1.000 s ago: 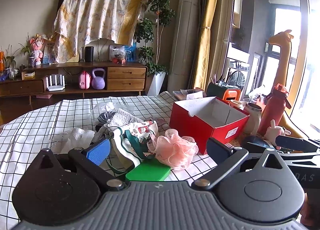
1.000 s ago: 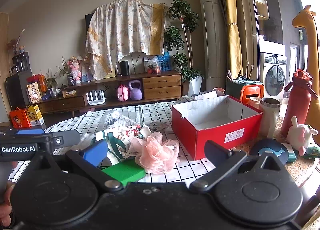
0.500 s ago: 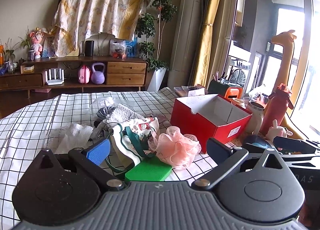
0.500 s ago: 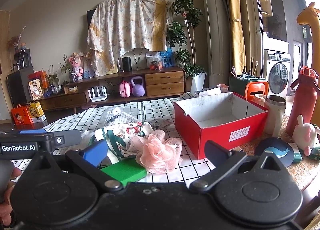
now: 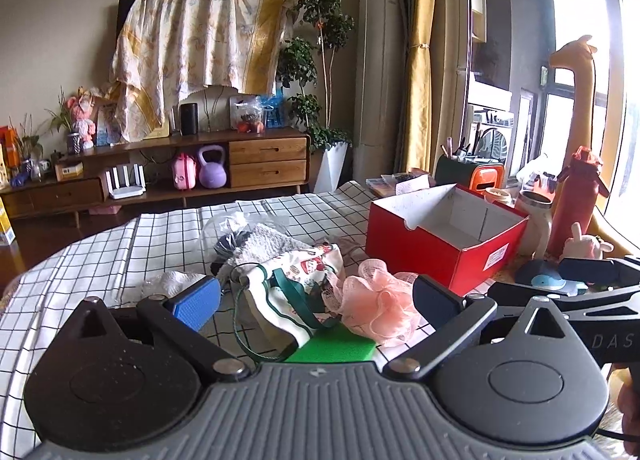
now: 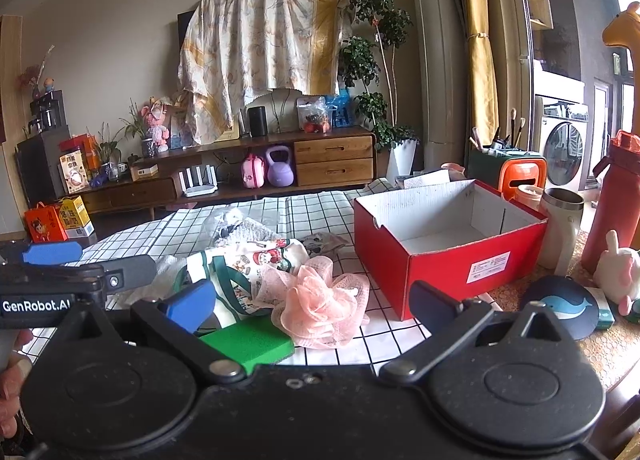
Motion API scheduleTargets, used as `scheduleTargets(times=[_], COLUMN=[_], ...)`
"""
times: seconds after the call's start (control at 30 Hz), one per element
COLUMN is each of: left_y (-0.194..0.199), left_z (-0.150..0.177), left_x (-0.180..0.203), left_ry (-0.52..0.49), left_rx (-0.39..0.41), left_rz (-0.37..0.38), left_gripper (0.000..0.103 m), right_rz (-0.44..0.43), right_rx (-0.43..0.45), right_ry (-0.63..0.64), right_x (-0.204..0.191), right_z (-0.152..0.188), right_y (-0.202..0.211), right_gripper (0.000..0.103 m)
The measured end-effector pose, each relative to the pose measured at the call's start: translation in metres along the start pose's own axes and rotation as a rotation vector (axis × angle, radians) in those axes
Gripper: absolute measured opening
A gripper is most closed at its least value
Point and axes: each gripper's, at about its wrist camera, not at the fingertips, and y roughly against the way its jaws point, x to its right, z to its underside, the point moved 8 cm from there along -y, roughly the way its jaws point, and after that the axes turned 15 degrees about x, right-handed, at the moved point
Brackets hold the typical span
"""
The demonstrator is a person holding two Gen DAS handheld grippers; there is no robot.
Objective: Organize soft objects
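Note:
On the checked tablecloth (image 5: 100, 260) lies a heap of soft things: a pink mesh bath pouf (image 5: 380, 310) (image 6: 320, 306), a green sponge (image 5: 332, 350) (image 6: 250, 342), a printed pouch with green straps (image 5: 296, 280) (image 6: 248, 272), a grey knit cloth (image 5: 264, 244) and a white cloth (image 5: 172, 282). To their right stands an open red box (image 5: 444, 236) (image 6: 448, 256), which looks empty. My left gripper (image 5: 318, 302) hovers open just before the heap, holding nothing. My right gripper (image 6: 314, 300) is open beside it, facing the pouf and the box.
Right of the box stand a steel tumbler (image 6: 564, 228), a red bottle (image 6: 612, 212), a plush bunny (image 6: 616, 272) and a round blue whale pad (image 6: 564, 306). A crumpled plastic bag (image 5: 228, 228) lies behind the heap. A wooden cabinet (image 6: 280, 168) lines the far wall.
Both views have shifted slightly as the grippers drift in front of the heap. Nothing on the table has moved and both grippers stay open.

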Motion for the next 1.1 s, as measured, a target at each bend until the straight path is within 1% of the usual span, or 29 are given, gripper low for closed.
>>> scheduleTargets(times=[0.1, 0.2, 0.3, 0.4, 0.53, 0.63, 0.73, 0.83, 0.93, 1.03, 1.1], left_y=[-0.005, -0.012, -0.023, -0.036, -0.056, -0.069, -0.082, -0.096, -0.109, -0.116, -0.121], left_z=[0.002, 0.009, 0.021, 0.043, 0.071, 0.086, 0.1, 0.117, 0.131, 0.136, 0.141], left_x=[-0.003, -0.01, -0.02, -0.028, -0.033, -0.026, -0.013, -0.003, 0.001, 0.006, 0.007], left_ry=[-0.022, -0.012, 0.014, 0.033, 0.029, -0.005, -0.057, -0.086, -0.084, -0.094, -0.119], left_rx=[-0.004, -0.03, -0.082, -0.158, -0.238, -0.266, -0.273, -0.327, -0.365, -0.365, -0.374], left_rz=[-0.009, -0.007, -0.008, -0.001, -0.002, 0.023, 0.077, 0.111, 0.112, 0.134, 0.131], left_gripper=[0.103, 0.103, 0.103, 0.103, 0.103, 0.103, 0.103, 0.103, 0.102, 0.102, 0.096], right_rz=[-0.013, -0.037, -0.057, -0.071, -0.1, -0.128, -0.146, -0.139, -0.145, -0.161, -0.156], right_rx=[-0.02, -0.051, -0.098, -0.151, -0.191, -0.227, -0.278, -0.324, -0.355, -0.365, -0.372], right_ry=[0.001, 0.009, 0.008, 0.035, 0.061, 0.06, 0.067, 0.053, 0.042, 0.039, 0.043], right_x=[0.001, 0.004, 0.012, 0.018, 0.018, 0.016, 0.014, 0.018, 0.019, 0.017, 0.017], right_z=[0.005, 0.011, 0.021, 0.033, 0.043, 0.05, 0.061, 0.073, 0.08, 0.085, 0.087], right_y=[-0.01, -0.024, -0.041, -0.063, -0.091, -0.113, -0.133, -0.149, -0.157, -0.162, -0.168], right_gripper=[0.103, 0.103, 0.103, 0.103, 0.103, 0.101, 0.101, 0.1, 0.097, 0.097, 0.094])
